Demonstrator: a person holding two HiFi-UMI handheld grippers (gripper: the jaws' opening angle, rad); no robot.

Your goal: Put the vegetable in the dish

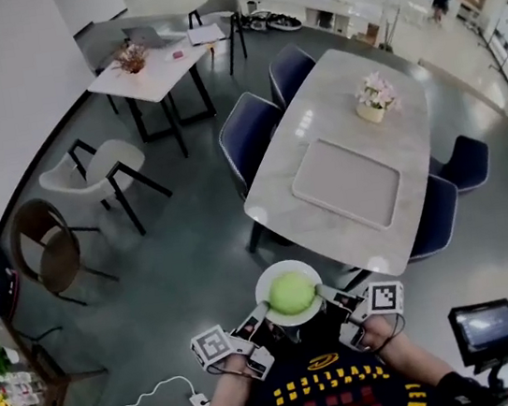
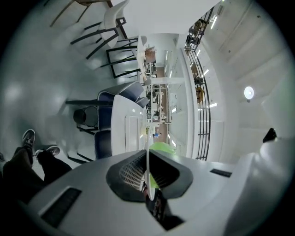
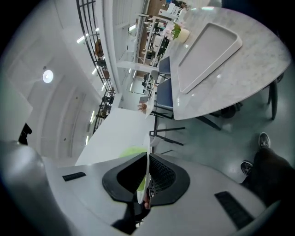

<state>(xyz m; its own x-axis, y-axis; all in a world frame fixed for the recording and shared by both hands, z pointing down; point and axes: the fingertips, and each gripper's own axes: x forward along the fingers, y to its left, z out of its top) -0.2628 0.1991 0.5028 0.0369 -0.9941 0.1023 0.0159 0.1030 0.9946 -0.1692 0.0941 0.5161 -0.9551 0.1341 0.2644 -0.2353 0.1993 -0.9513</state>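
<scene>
A round pale-green vegetable point(image 1: 292, 294) lies in a white dish point(image 1: 266, 283) held in the air in front of the person's chest, just short of the table's near edge. My left gripper point(image 1: 259, 315) is shut on the dish's left rim and my right gripper point(image 1: 329, 296) on its right rim. In the left gripper view the dish point(image 2: 147, 154) runs edge-on between the jaws of the gripper point(image 2: 147, 177), with the vegetable point(image 2: 162, 148) behind it. The right gripper view shows the same: the dish rim point(image 3: 147, 163) clamped in the gripper point(image 3: 146, 182), the vegetable point(image 3: 131, 151) to the left.
A long marble table point(image 1: 406, 141) stands ahead with a grey tray point(image 1: 345, 182) and a flower pot point(image 1: 374, 99) on it. Blue chairs point(image 1: 248, 132) line its left side and others point(image 1: 435, 213) its right. A small screen point(image 1: 486, 328) sits at lower right.
</scene>
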